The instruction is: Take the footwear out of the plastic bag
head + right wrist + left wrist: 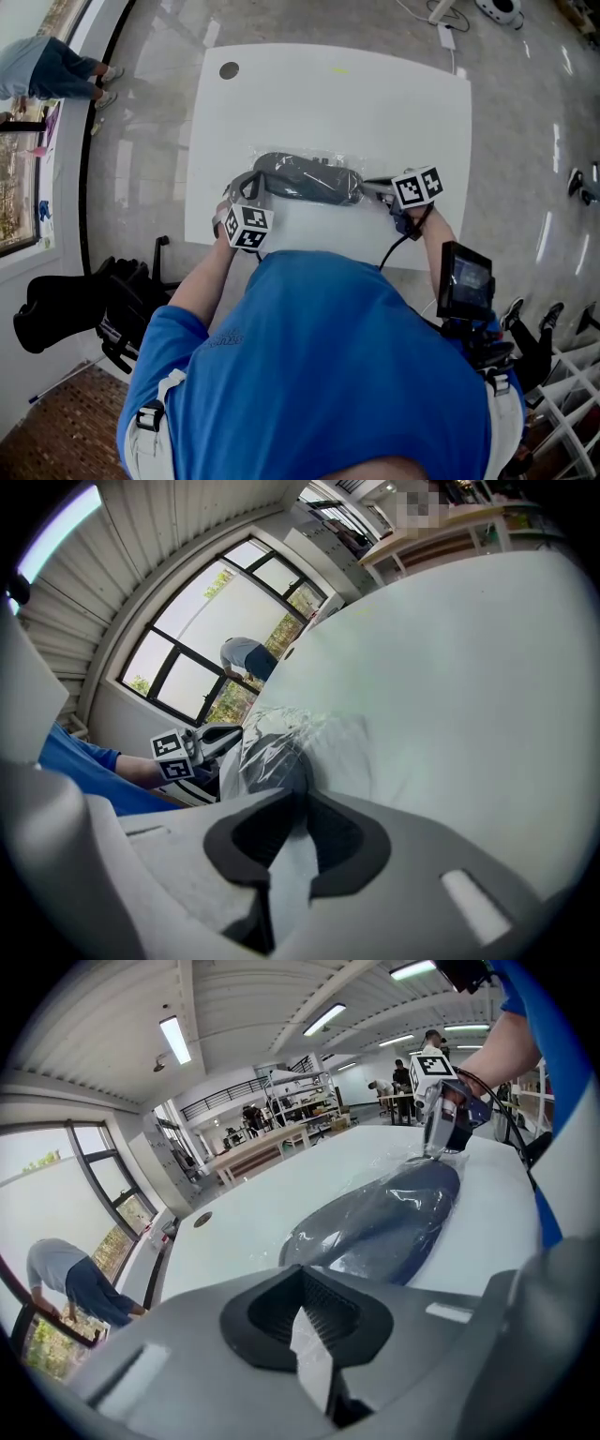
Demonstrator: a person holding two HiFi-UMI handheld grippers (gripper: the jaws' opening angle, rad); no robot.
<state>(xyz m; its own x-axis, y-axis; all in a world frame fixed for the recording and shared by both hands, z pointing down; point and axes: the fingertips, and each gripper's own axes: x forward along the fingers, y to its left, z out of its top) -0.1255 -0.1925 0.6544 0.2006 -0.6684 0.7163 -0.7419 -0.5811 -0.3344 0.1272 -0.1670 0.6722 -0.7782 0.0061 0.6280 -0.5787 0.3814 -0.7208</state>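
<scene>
A dark grey shoe [309,178] lies on its side inside a clear plastic bag [272,155] on the white table [328,94], close to the near edge. My left gripper [251,190] is at the bag's left end. In the left gripper view its jaws [314,1335] are shut on a strip of the bag's film, with the shoe [394,1218] stretching away from them. My right gripper [368,190] holds the bag's right end. Its jaws [291,850] are pressed on a fold of film just in front of the shoe [272,761].
A round cable hole [229,69] sits near the table's far left corner. A person [47,70] bends by the window at the left. Black bags [84,300] lie on the floor to my left, and a power strip [446,36] lies beyond the table.
</scene>
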